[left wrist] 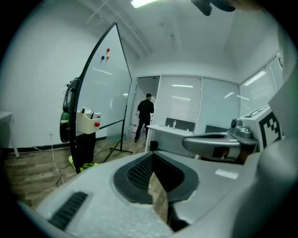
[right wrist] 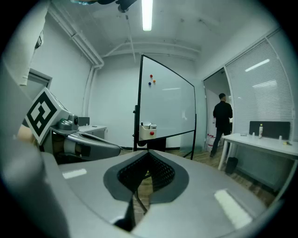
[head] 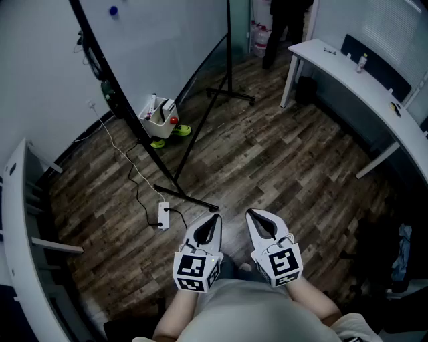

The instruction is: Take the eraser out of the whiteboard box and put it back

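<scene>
Covering the room from wall to wall, a wood-plank floor [head: 267,167] is seen from the head view. A tall whiteboard [head: 167,33] on a black stand is set at the left, tilted across the floor. A curved white desk [head: 361,87] is placed along the right side, and small items are laid on it, too small to name. A person in dark clothes [head: 284,20] is seen from behind by the far doorway.

The left hand-held gripper [head: 212,220] and the right hand-held gripper [head: 254,215] are held side by side close to the body, pointed a little downward towards the whiteboard. Each is clenched, its jaw tips brought together, and nothing is gripped between them; only floor is seen through the slit below the tips.

The whiteboard box [head: 160,117], cream-white, is hung at the whiteboard's lower edge, well apart from both hand-held grippers. A red knob [head: 174,120] is shown on its side, and several things are stood in it; the eraser cannot be told apart among them. A white power strip [head: 163,215] with its cable is laid on the floor near the stand's foot. A blue magnet [head: 113,11] is stuck high on the whiteboard.
</scene>
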Demonstrator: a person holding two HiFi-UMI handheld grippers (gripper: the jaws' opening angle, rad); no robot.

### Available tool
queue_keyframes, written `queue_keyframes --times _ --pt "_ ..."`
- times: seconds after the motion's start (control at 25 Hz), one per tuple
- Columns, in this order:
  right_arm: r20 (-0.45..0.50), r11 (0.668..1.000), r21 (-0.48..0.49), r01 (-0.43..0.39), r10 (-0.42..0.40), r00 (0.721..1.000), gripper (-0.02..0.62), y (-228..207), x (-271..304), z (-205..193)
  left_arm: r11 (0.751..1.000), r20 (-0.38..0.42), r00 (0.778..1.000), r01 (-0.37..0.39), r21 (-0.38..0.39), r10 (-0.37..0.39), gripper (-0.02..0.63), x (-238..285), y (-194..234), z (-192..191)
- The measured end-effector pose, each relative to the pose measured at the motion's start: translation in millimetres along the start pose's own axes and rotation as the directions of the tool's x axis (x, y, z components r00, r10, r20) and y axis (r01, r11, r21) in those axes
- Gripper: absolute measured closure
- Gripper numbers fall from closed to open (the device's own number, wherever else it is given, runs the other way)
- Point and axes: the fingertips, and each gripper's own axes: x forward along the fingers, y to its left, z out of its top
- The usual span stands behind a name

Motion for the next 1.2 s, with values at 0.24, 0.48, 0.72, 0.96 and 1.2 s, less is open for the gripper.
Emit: queue_keyframes --times 0.24,0.48,0.72,0.96,1.2 --pt "0.017 0.999 -0.008 0.032 -0.032 0.999 0.591 -11 -45 -7 0.999 -0.001 0.999 0.037 0.020 -0.037 0.604 -14 -46 -11" --pt "0.041 0.999 -0.014 0.043 -0.042 0.998 0.591 -13 -68 -8 0.997 0.021 0.998 0.059 0.054 -0.060 0.606 -17 -74 -7" --pt "0.051 1.000 -0.011 0.019 -0.018 0.999 0.589 -13 -77 -11 0.998 0.039 0.998 0.053 0.043 -0.055 0.604 -19 -83 -7" --pt "0.061 1.000 0.006 0.010 -0.011 0.998 0.589 -15 -78 -9 0.998 0.029 0.998 0.047 0.032 -0.048 0.604 -16 -84 -10" --pt "0.051 1.000 0.010 -0.001 0.001 0.999 0.589 -22 -59 -8 0.999 0.026 0.999 0.038 0.011 -0.038 0.604 -1 -70 -6"
